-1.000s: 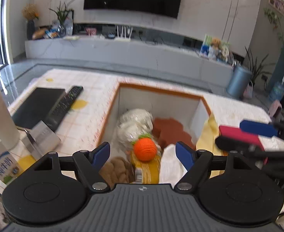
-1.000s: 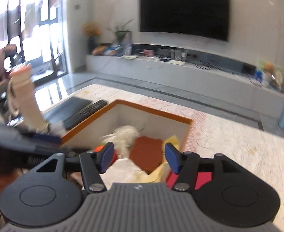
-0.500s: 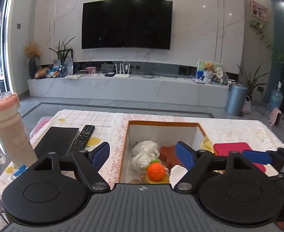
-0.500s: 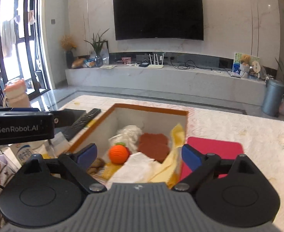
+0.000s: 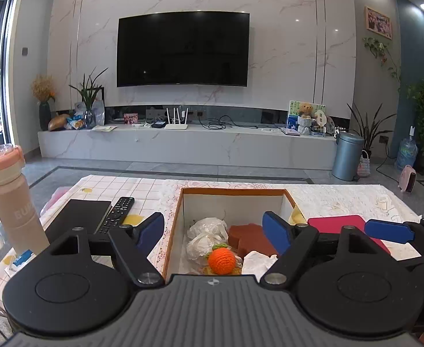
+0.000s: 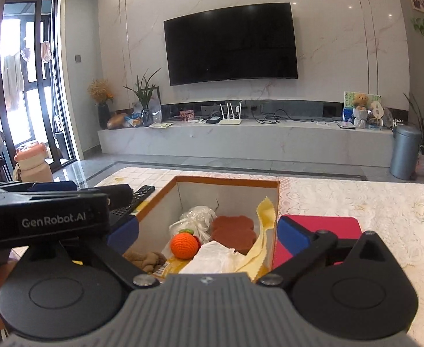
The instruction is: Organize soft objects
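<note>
Soft things sit in the box (image 6: 226, 182), right in front of both grippers & a bit below. Right gripper (image 6: 207, 232) jaws opening wide, nothing in them. Left gripper (image 5: 213, 230) wide open, empty too. Orange ball (image 6: 184, 245) is nearest.

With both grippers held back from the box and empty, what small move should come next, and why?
Probably swing the right gripper, whose jaws are opening with nothing between them, toward the red pad beside the box; the other soft things already lie inside.
</note>
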Demonstrator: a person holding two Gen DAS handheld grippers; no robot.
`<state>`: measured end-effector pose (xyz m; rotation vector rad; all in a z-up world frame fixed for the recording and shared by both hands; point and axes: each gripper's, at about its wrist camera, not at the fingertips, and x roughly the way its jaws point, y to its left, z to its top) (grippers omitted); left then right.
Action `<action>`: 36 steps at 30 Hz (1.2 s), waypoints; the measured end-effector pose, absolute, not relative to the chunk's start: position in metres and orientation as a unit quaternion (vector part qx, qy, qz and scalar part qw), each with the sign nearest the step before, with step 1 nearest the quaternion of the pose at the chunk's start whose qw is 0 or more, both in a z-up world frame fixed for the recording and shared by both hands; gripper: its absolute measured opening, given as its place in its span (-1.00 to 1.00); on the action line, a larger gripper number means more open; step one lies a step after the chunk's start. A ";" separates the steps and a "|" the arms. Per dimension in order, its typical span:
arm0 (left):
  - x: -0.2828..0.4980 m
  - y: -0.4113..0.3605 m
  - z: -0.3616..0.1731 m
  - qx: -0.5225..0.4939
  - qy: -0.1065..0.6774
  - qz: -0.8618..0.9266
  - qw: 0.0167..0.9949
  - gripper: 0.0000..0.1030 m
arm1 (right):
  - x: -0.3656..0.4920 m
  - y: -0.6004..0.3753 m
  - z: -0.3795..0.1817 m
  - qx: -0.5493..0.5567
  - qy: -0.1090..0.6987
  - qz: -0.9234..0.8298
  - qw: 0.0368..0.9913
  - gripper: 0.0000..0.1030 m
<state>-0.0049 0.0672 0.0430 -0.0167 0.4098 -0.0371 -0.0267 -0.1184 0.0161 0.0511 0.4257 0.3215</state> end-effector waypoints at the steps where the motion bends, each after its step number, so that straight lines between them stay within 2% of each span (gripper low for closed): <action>1: -0.005 0.066 0.042 -0.005 0.204 -0.017 0.979 0.77 | -0.027 -0.120 0.015 0.026 0.212 0.158 0.964 0.94; 36: -0.003 0.056 0.038 0.018 0.213 -0.011 0.977 0.74 | -0.027 -0.126 0.011 -0.005 0.225 0.140 0.964 0.95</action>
